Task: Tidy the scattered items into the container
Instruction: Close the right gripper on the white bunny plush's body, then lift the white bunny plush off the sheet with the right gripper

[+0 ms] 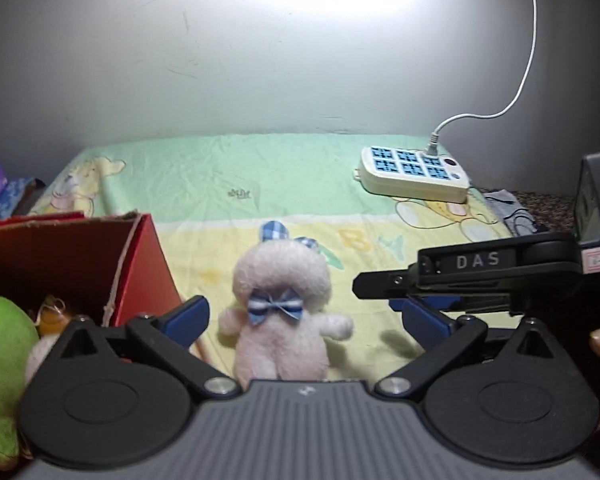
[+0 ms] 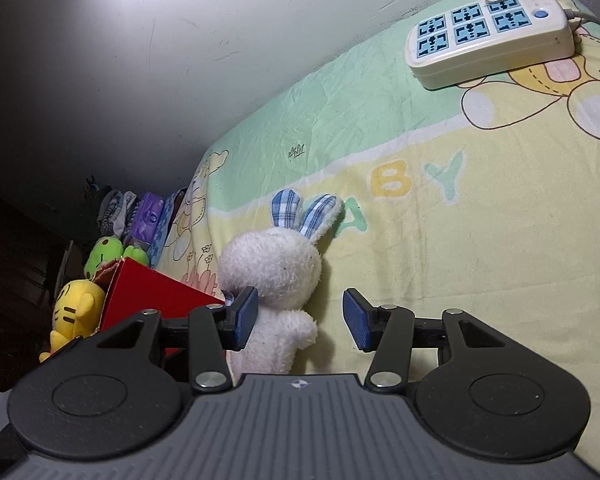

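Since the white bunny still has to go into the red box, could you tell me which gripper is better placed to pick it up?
Probably the left gripper: its open jaws frame the white bunny squarely, and the red box sits on its side. The right gripper is open too, but the bunny lies off-centre against one finger.

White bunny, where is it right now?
In the left wrist view the bunny lies on the bed sheet, just right of the red box, between the open left claw.
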A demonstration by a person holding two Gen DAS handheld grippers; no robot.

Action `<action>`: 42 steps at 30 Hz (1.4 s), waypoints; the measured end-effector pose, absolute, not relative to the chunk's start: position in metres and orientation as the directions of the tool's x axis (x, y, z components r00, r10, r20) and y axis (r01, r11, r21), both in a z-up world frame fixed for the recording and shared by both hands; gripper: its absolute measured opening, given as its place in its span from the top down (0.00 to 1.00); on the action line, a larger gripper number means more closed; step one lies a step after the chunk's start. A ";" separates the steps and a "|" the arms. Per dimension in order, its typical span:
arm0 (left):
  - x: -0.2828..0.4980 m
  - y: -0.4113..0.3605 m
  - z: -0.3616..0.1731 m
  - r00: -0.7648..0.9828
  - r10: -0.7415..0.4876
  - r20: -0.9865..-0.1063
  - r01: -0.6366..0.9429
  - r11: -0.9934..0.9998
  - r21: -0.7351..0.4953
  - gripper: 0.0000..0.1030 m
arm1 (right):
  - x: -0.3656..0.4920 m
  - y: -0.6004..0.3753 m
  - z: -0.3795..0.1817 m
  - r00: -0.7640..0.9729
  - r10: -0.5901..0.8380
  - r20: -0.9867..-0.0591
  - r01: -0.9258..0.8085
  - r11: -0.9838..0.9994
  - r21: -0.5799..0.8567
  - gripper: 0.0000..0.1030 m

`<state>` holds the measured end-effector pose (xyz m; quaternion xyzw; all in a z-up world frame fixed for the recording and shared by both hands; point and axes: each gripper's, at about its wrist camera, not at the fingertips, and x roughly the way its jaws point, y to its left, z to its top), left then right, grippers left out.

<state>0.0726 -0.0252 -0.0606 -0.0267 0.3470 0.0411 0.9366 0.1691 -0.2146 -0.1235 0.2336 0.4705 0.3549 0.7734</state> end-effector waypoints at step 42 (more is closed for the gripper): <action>0.092 -0.017 -0.113 0.587 -0.183 -0.789 0.022 0.977 -0.210 0.12 | 0.150 -0.230 -0.148 0.115 0.886 -0.450 -0.269 0.464 0.844 0.76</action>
